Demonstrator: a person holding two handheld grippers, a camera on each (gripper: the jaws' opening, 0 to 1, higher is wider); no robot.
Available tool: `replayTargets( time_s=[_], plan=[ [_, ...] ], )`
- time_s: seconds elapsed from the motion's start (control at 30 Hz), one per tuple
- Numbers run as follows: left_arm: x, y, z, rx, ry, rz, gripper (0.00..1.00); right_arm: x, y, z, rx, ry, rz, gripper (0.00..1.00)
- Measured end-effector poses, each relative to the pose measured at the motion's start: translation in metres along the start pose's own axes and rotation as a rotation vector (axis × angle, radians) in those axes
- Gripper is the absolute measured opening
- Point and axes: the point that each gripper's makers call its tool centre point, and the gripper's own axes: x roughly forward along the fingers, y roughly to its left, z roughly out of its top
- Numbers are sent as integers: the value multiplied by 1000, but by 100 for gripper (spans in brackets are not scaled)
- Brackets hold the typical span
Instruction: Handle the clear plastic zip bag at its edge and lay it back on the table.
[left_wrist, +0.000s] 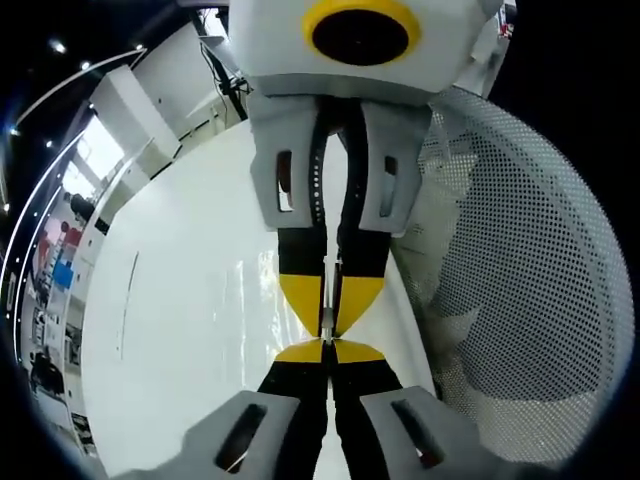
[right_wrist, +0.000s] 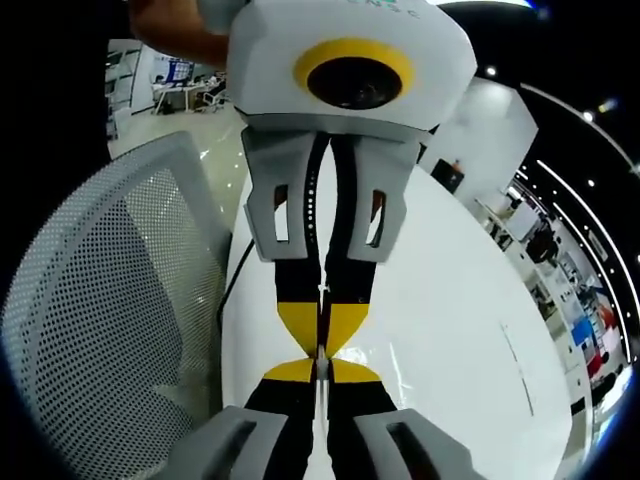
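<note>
Table (left_wrist: 180, 330) white, glossy; mesh chair (left_wrist: 530, 300) beside; both grippers' jaws clenched tip-to-tip on clear bag edge (right_wrist: 322, 362).

The clear plastic zip bag (left_wrist: 326, 300) is a thin, barely visible strip between the opposing claw tips, its outline too faint to trace. The two claws cover the middle of the tabletop (left_wrist: 190, 300). The mesh chair back (right_wrist: 110, 300) is cut off by the edge. Distant shelves are blurred.
</note>
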Motion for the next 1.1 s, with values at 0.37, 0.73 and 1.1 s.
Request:
replayTargets(
  time_s=[0.37, 0.73, 1.1],
  plan=[
    [-1, 0, 1, -2, -6, -1, 0, -1, -1, 0, 3, 0, -3, 0],
    [-1, 0, 1, -6, -8, -3, 0, -1, -2, -1, 7, 3, -2, 0],
    [-1, 0, -1, -10, -12, -3, 0, -1, -1, -1, 8, 2, 0, 0]
  ],
)
